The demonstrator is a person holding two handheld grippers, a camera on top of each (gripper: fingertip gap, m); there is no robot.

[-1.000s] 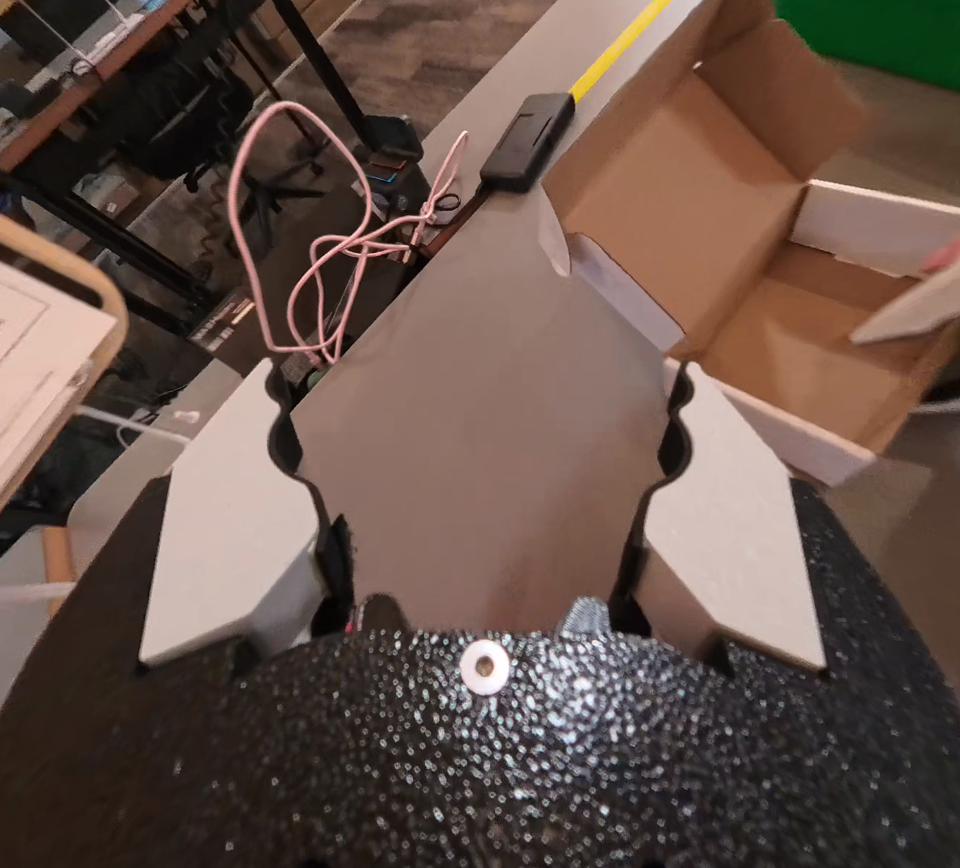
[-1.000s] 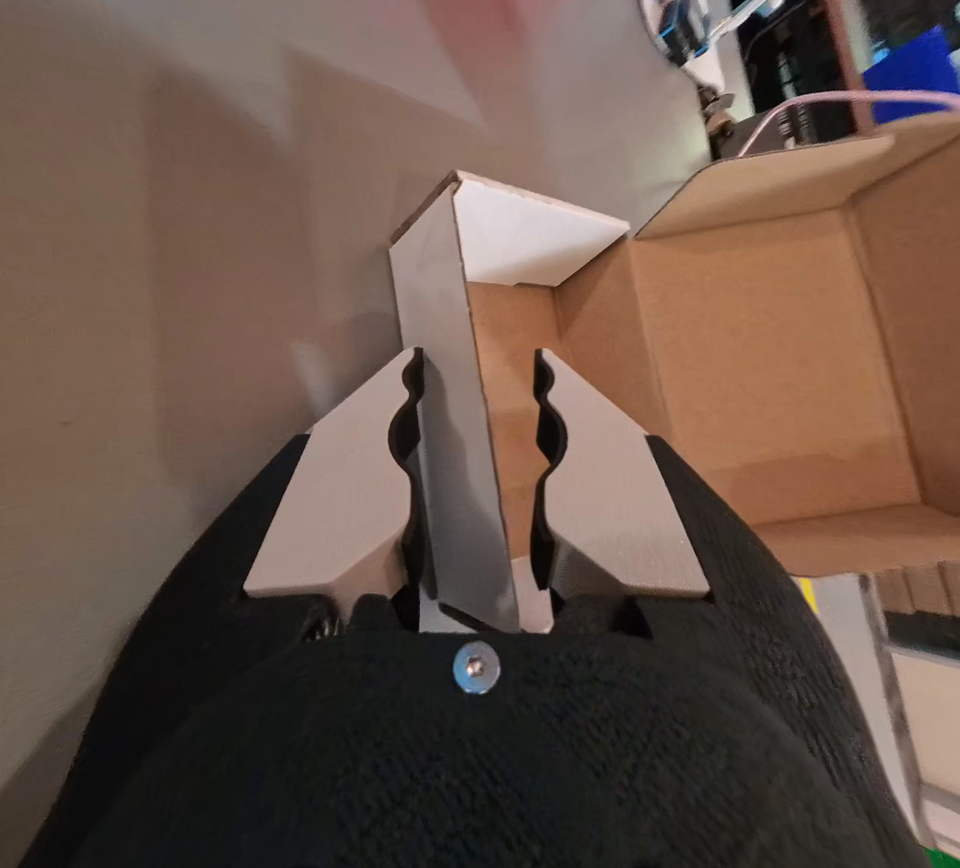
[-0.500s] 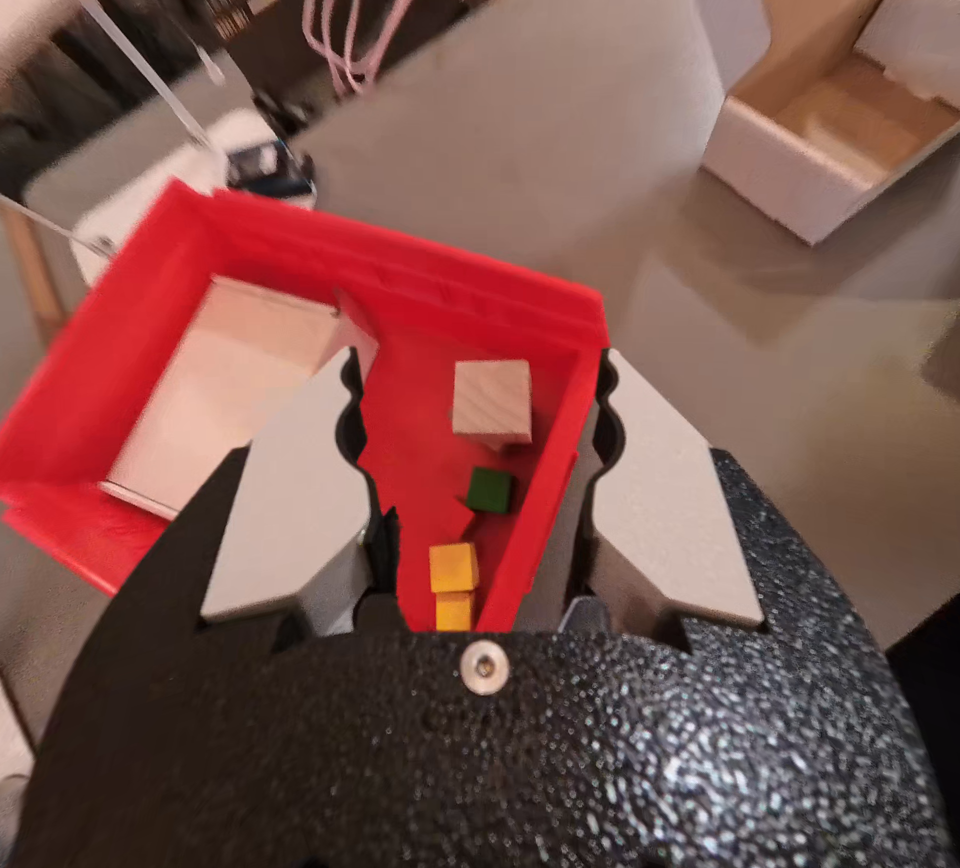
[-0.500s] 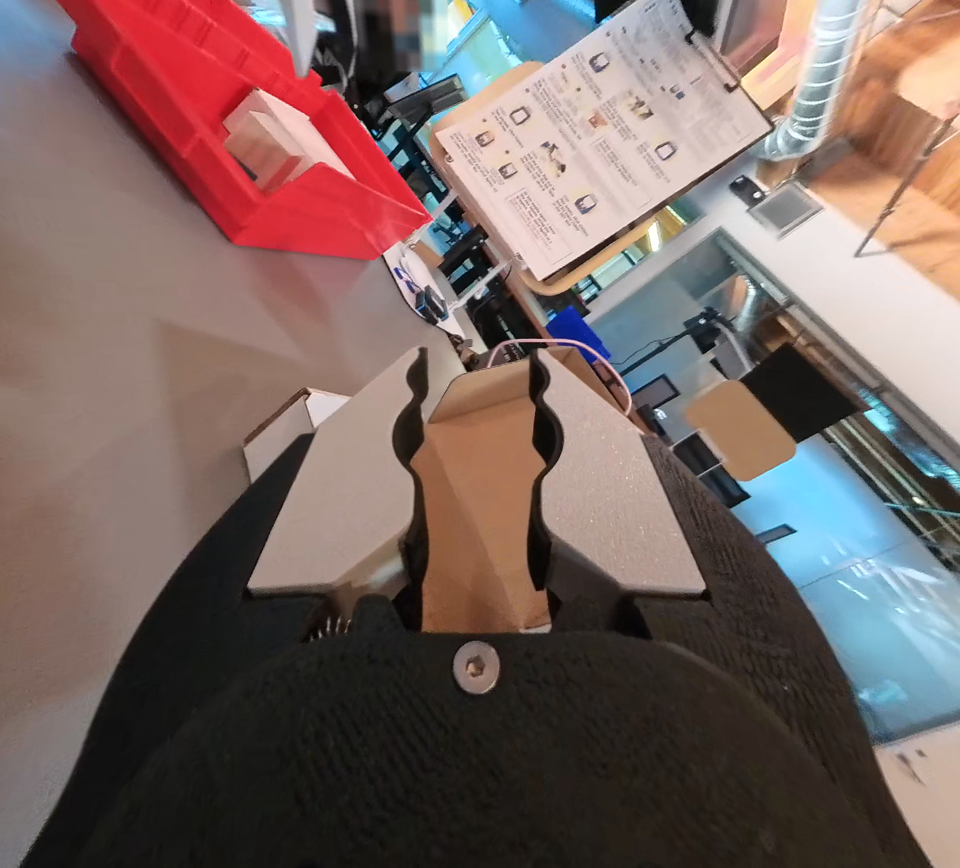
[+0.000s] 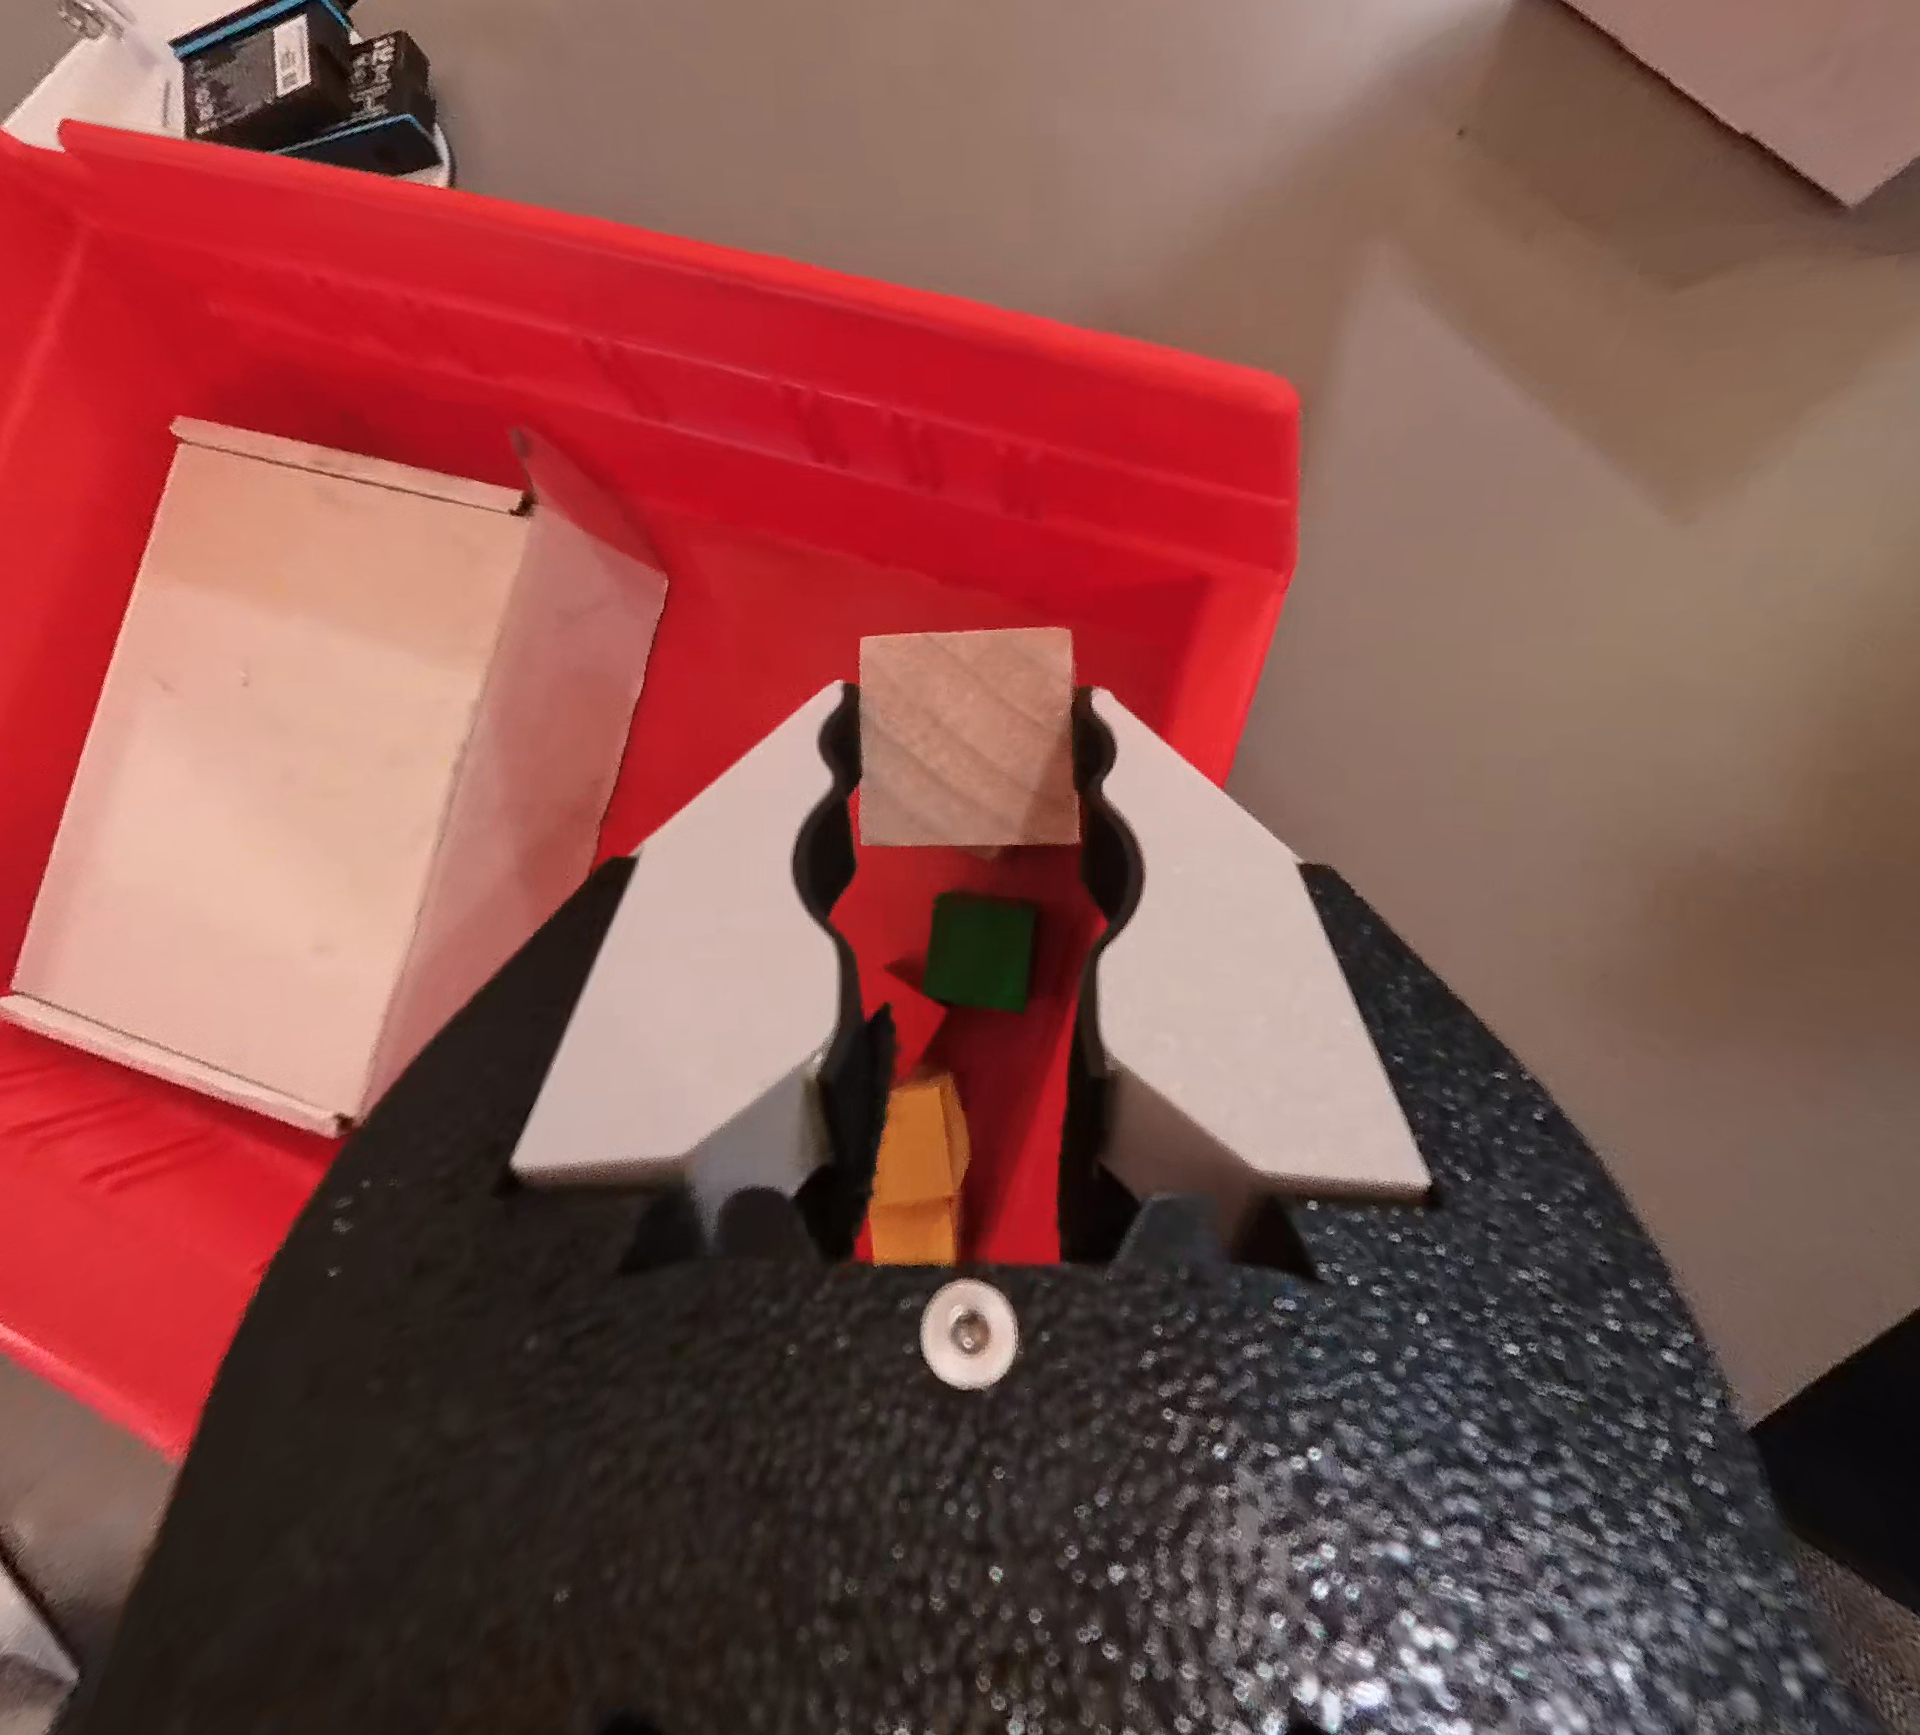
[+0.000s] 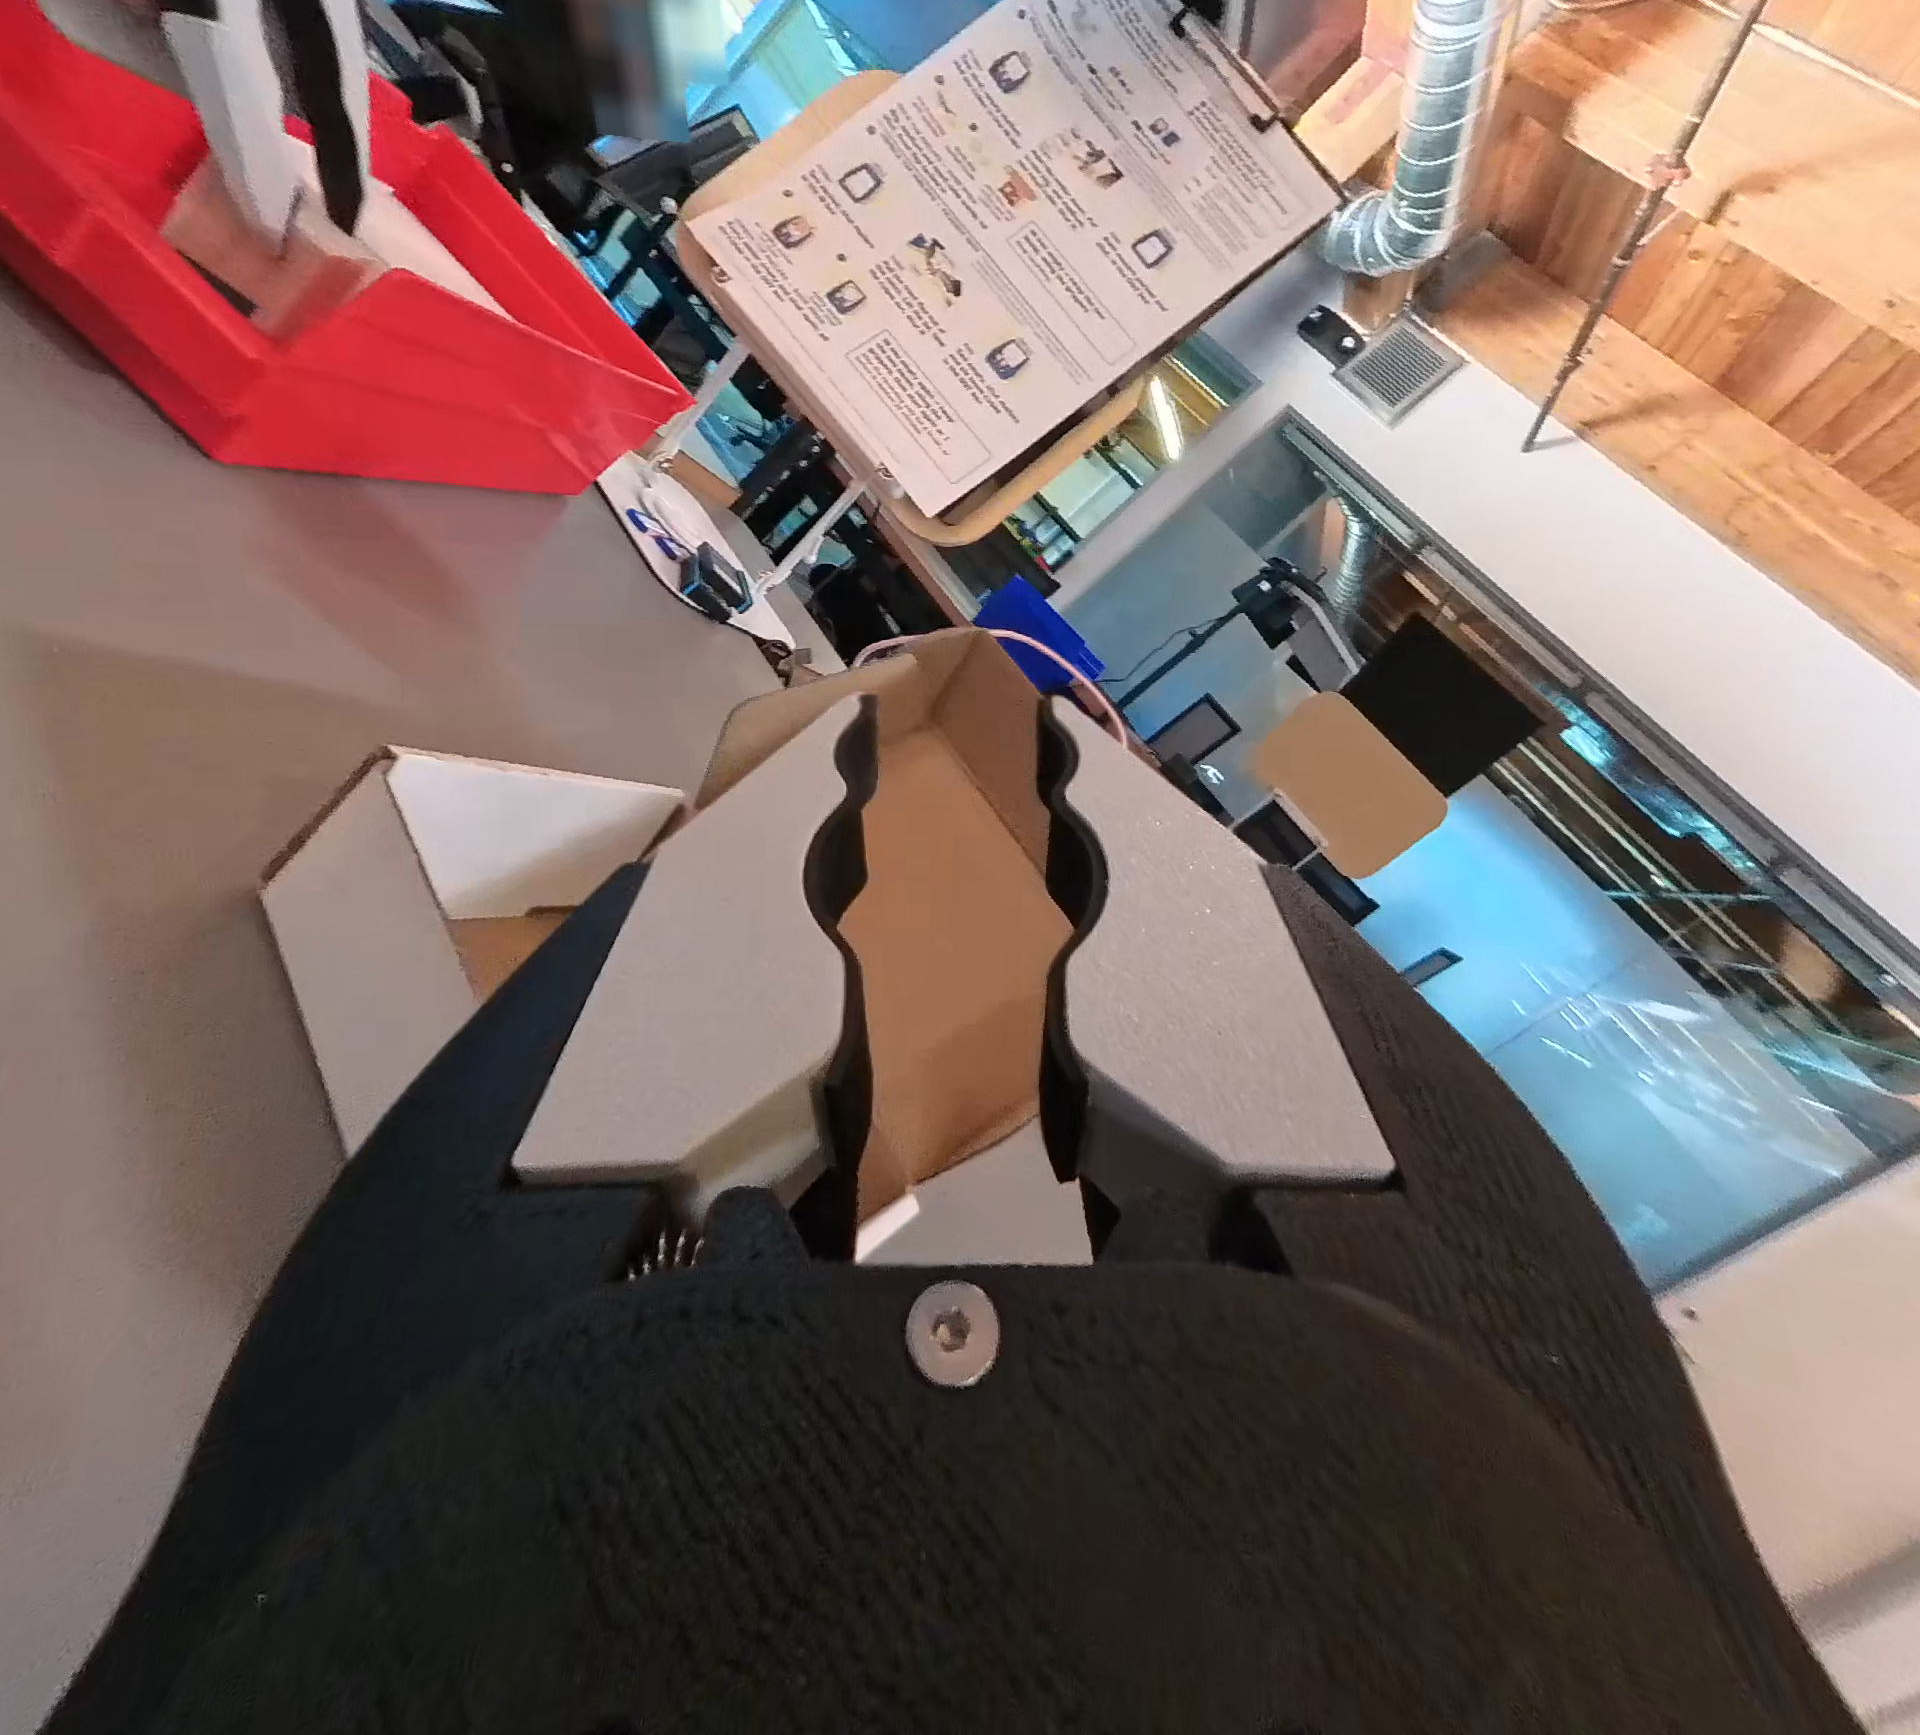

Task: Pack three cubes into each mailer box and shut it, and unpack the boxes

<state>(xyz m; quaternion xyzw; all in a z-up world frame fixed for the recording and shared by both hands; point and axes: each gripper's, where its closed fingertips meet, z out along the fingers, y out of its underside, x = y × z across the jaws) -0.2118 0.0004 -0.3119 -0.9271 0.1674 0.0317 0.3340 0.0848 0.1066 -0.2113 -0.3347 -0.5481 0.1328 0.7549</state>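
Grey bench top [image 5: 1039, 158] carrying a red plastic bin [image 5: 727, 397] near one edge and an open white mailer box with brown cardboard inside [image 6: 416, 864] well apart from it. Within the bin, a plain wooden cube [image 5: 966, 735] sits between the tips of the left gripper [image 5: 966, 750], whose grey fingers [image 5: 717, 947] stand on either side of the cube and appear to touch its two faces; whether they press it cannot be told. Behind the cube, toward the gripper body, lie a small green cube [image 5: 982, 950] and a small yellow cube [image 5: 920, 1166] on the bin floor. A closed white mailer box [image 5: 301, 750] lies in the bin's other half, just beside the left finger. Right gripper [image 6: 951, 812], fingers [image 6: 1195, 958] apart with nothing between them, hovers over the open mailer box, whose raised brown lid flap [image 6: 935, 906] shows through the gap. From the right wrist view, the left gripper [image 6: 270, 75] is seen reaching down into the bin [image 6: 343, 376]. Beyond the bench edge stand a clipboard bearing a printed sheet [image 6: 997, 231], small dark boxes [image 5: 301, 75] and a silver duct [image 6: 1444, 54].
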